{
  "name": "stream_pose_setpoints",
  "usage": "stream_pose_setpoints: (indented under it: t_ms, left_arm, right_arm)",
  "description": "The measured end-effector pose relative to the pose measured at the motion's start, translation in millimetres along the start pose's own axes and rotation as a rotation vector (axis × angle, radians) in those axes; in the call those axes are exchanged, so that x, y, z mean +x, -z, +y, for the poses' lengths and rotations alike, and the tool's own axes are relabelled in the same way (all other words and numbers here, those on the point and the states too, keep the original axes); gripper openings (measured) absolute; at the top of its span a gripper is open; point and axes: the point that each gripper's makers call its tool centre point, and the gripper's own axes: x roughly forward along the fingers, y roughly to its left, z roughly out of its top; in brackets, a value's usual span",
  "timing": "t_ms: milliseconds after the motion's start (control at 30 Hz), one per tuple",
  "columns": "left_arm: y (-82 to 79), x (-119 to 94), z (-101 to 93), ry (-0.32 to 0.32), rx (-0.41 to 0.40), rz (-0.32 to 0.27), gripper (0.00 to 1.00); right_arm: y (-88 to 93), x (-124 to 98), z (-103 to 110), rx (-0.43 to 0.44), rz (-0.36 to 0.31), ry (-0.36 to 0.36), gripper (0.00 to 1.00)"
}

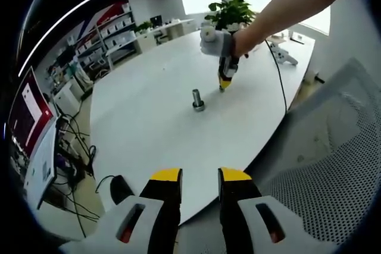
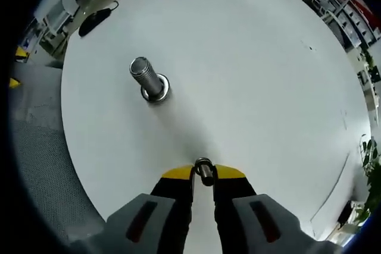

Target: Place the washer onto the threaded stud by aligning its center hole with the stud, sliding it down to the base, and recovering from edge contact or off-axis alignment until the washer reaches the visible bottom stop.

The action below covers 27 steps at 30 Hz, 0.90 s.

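A small round metal washer (image 2: 204, 171) sits pinched on edge between the yellow-tipped jaws of the right gripper (image 2: 203, 173), which is closed down to the washer's thickness, in the right gripper view. Held this way at the very tips, the ring's hole stays free of the jaws, a grip that looks chosen so it can be turned flat and dropped over the stud. The upright silver threaded stud (image 2: 147, 78) stands on its wider flanged base near the middle of the round white counter (image 2: 256, 57), well apart from the washer, so alignment has not yet begun.

In the left gripper view, the right gripper (image 1: 225, 79) is seen from across the counter (image 1: 143, 123), carried by a gloved hand (image 1: 217, 43) and hanging tip-down near the stud (image 1: 197, 99), slightly beyond it. The left gripper (image 1: 199, 175) waits back at the counter's near edge, jaws parted and holding nothing, apparently kept clear to leave the approach open.
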Motion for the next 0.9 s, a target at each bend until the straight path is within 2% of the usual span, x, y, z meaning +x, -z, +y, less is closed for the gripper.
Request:
stream_pose_setpoints:
  t_ms: [367, 633, 833, 900]
  left_arm:
    - [0.4, 0.3, -1.2, 0.004, 0.007, 0.002, 0.22]
    - [1.4, 0.4, 0.4, -0.002, 0.003, 0.007, 0.22]
    - [2.0, 0.6, 0.2, -0.001, 0.004, 0.011, 0.22]
    - [1.5, 0.2, 0.0, -0.001, 0.008, 0.008, 0.22]
  right_arm:
    - [2.1, 2.4, -1.8, 0.009, -0.006, 0.01, 0.15]
    - [2.1, 0.1, -3.3, 0.011, -0.021, 0.021, 0.2]
    - [4.7, -8.1, -2.6, 0.019, -0.044, 0.026, 0.21]
    - [2.2, -13.6, -2.3, 0.022, -0.069, 0.033, 0.21]
